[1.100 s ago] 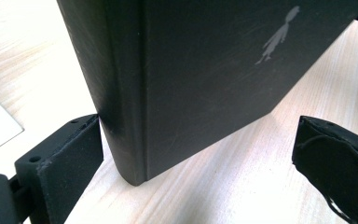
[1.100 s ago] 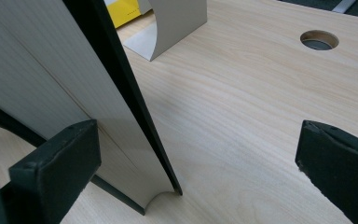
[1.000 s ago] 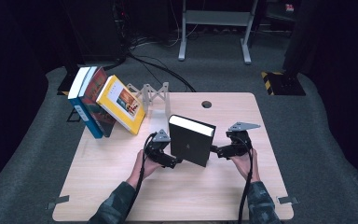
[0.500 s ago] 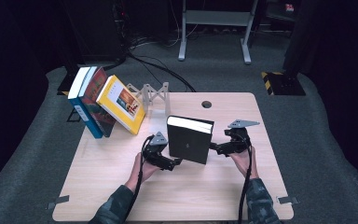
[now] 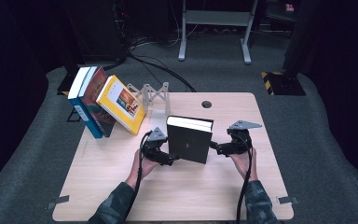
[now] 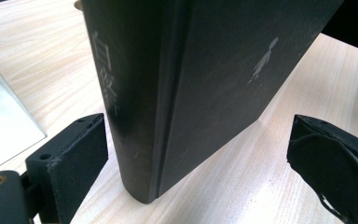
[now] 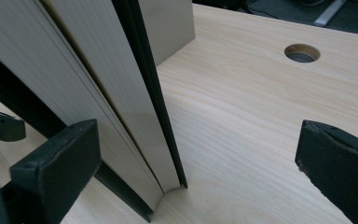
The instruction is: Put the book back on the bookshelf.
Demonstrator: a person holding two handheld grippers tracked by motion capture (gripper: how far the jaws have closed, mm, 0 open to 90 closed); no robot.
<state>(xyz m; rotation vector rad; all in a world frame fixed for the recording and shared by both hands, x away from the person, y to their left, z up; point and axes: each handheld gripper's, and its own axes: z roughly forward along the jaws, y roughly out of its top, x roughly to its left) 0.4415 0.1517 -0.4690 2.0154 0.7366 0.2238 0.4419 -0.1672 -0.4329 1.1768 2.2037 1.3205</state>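
Quick count: four books total, one black book (image 5: 189,139) standing alone mid-table, plus three leaning together at the back left: a blue book (image 5: 81,105), a red book (image 5: 94,100) and a yellow book (image 5: 120,103). One grey folding rack (image 5: 151,94). Two grippers, left gripper (image 5: 172,158) and right gripper (image 5: 216,148). One round hole (image 5: 207,104) in the table (image 5: 121,186).

- Thick black hardcover book (image 5: 189,139): stands upright on its bottom edge near the middle of the light wooden table (image 5: 121,186), closed.
- Cover: matt black, with a small pale figure printed on the front (image 6: 263,60).
- Spine: rounded, black, bearing faint pale characters running down it (image 6: 105,70).
- Page block: cream-white, visible along the top and the fore-edge (image 7: 98,88); pages slightly parted near the back cover.
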